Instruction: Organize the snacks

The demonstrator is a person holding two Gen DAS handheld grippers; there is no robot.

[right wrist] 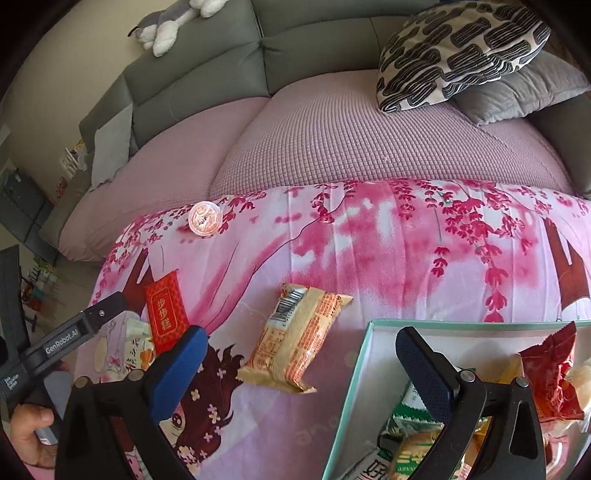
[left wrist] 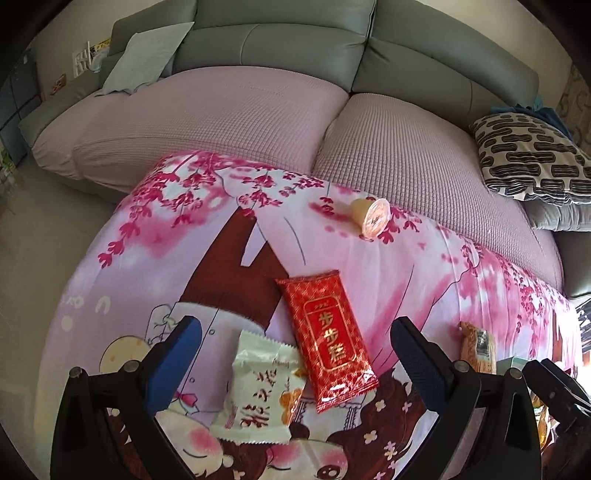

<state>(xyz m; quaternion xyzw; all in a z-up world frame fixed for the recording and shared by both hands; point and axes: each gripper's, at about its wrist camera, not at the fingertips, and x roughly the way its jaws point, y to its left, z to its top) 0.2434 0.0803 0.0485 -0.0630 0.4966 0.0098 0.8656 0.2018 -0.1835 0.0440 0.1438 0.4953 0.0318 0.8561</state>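
Observation:
My left gripper [left wrist: 295,332] is open and empty above a white snack packet [left wrist: 258,391] and a red snack packet [left wrist: 328,332], which lie between its fingers on the pink floral cloth [left wrist: 184,236]. A small jelly cup [left wrist: 371,216] lies on its side farther back. My right gripper [right wrist: 301,343] is open and empty over an orange snack packet [right wrist: 295,339], beside a teal-rimmed box [right wrist: 356,373] that holds several snacks, one a red packet [right wrist: 550,373]. The red packet [right wrist: 164,314] and jelly cup [right wrist: 205,218] also show in the right wrist view.
A grey sofa with pink seat covers [left wrist: 229,110] lies behind the cloth. A black-and-white patterned cushion [right wrist: 461,48] rests at the right, a pale cushion [left wrist: 147,55] at the left. A plush toy [right wrist: 173,22] lies on the sofa back.

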